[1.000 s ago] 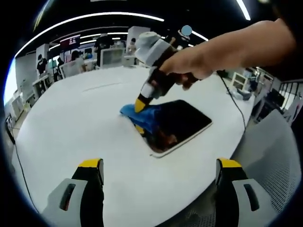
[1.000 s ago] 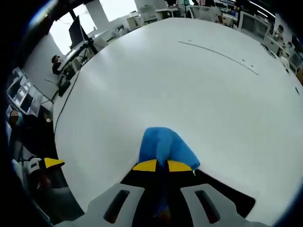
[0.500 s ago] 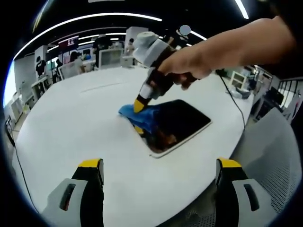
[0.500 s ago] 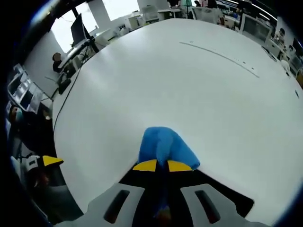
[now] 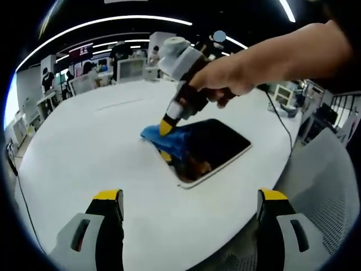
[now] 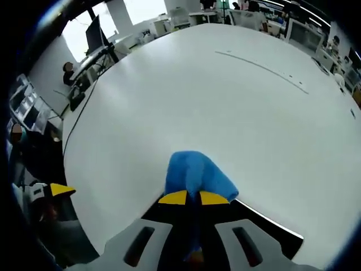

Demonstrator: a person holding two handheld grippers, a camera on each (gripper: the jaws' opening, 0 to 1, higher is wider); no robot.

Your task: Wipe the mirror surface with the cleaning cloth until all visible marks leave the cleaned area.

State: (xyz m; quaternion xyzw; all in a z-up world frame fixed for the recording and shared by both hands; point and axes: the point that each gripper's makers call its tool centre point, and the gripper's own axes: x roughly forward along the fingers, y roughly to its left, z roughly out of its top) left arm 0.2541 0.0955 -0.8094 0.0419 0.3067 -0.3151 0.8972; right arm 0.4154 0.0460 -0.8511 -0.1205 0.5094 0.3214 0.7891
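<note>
A dark rectangular mirror [image 5: 217, 147] with a white rim lies flat on the white table [image 5: 90, 147]. A blue cleaning cloth [image 5: 169, 138] rests on its far left corner, and my right gripper [image 5: 167, 125], held by a hand, is shut on it and presses it down. In the right gripper view the yellow-tipped right gripper [image 6: 193, 197] pinches the blue cloth [image 6: 194, 175] over the dark mirror [image 6: 265, 226]. My left gripper [image 5: 189, 197] stands open low at the near table edge, well short of the mirror, with nothing between its jaws.
The round white table [image 6: 225, 101] stretches wide beyond the cloth. A black cable [image 5: 279, 121] runs over its right side. Desks, monitors and people stand in the background. A grey mesh chair [image 5: 327, 186] sits at the right.
The right gripper and cloth have shifted very slightly along the mirror's corner. The left gripper has stayed put.
</note>
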